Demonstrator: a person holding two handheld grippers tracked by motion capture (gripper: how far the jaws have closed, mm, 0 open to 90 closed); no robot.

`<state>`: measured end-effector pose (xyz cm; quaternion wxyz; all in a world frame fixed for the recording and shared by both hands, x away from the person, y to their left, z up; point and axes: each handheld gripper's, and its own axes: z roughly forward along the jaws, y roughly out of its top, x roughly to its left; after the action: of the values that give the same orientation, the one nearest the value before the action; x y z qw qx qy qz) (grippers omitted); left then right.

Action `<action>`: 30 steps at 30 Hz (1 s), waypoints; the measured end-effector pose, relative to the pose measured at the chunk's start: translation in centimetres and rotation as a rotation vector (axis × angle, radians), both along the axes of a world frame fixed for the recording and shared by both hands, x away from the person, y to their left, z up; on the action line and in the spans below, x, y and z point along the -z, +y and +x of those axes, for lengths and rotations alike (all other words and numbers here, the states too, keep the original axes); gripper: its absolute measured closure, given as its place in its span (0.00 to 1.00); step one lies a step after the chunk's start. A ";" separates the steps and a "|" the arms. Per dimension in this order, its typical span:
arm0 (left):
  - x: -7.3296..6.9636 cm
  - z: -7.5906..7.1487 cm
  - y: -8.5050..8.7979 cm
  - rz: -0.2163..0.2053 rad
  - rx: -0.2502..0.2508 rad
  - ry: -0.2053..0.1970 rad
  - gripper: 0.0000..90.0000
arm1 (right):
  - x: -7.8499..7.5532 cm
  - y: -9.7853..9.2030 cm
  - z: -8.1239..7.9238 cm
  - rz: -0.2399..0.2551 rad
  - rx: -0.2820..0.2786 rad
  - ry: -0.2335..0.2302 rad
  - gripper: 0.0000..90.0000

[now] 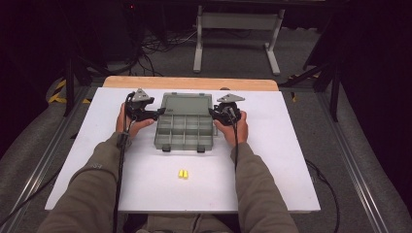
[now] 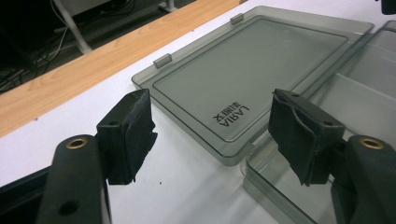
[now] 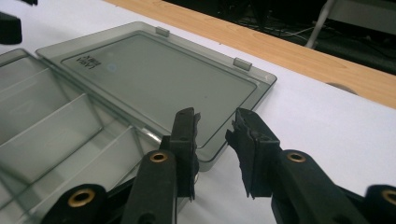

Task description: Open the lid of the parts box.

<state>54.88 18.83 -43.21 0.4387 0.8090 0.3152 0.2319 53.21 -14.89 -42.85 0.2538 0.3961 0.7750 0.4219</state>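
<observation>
Your near table (image 1: 145,189) lies open save two yellow pieces (image 1: 182,174) – the organiser box (image 1: 184,132) and its flat-lying lid (image 1: 187,103) block the centre between your grippers

High view: fixed overhead, facing 12 o'clock across the white bench (image 1: 272,160), distant. Left and right gripper views: riding the tongs, low and close, angled inward. Shared by all three: the open lid (image 1: 186,104) (image 2: 243,79) (image 3: 154,79) of the compartment box (image 1: 185,132).

Yellow items (image 1: 182,174) on desk (image 1: 272,160): too small in the high view to identify. Organizer box (image 2: 327,107): tray cut off at the right edge in the left gripper view. Lid lettering (image 3: 88,61): too blurred to read in the right gripper view.
</observation>
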 end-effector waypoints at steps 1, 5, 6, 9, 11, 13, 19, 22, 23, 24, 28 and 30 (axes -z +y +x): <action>-0.2 -0.2 0.0 0.009 0.008 -0.005 0.35 | -0.2 0.0 -0.2 -0.004 -0.012 -0.006 0.77; -0.8 -0.8 0.1 0.031 0.028 -0.029 0.35 | -0.7 -0.2 -0.9 0.002 -0.036 -0.022 0.75; -0.9 -1.0 0.1 0.034 0.035 -0.032 0.34 | -0.8 -0.3 -1.1 0.005 -0.047 -0.026 0.75; -1.3 -1.5 0.1 0.045 0.046 -0.049 0.34 | -1.2 -0.5 -1.5 -0.002 -0.057 -0.038 0.75; -1.5 -1.9 0.1 0.053 0.060 -0.058 0.34 | -1.4 -0.7 -1.8 -0.002 -0.061 -0.044 0.75; -1.7 -2.2 0.1 0.056 0.071 -0.069 0.33 | -1.6 -0.9 -2.0 0.001 -0.066 -0.051 0.75; -2.1 -3.2 0.1 0.069 0.093 -0.093 0.32 | -2.0 -1.1 -2.9 -0.007 -0.084 -0.069 0.72; -2.2 -3.8 0.0 0.085 0.104 -0.108 0.32 | -2.1 -1.1 -3.4 -0.010 -0.096 -0.080 0.70; -2.2 -3.9 0.0 0.086 0.106 -0.112 0.31 | -2.2 -1.1 -3.6 -0.008 -0.101 -0.080 0.70; -2.2 -4.1 0.0 0.084 0.113 -0.114 0.31 | -2.2 -1.1 -3.7 -0.009 -0.103 -0.085 0.69; -2.3 -4.8 0.0 0.078 0.122 -0.130 0.31 | -2.3 -1.1 -4.3 -0.012 -0.118 -0.098 0.67; -2.3 -5.2 0.2 0.073 0.128 -0.134 0.31 | -2.4 -1.1 -4.7 -0.013 -0.124 -0.106 0.66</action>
<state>49.72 19.01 -40.92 0.4428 0.8257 0.2241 0.2682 48.52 -15.95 -40.46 0.2702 0.3227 0.7864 0.4521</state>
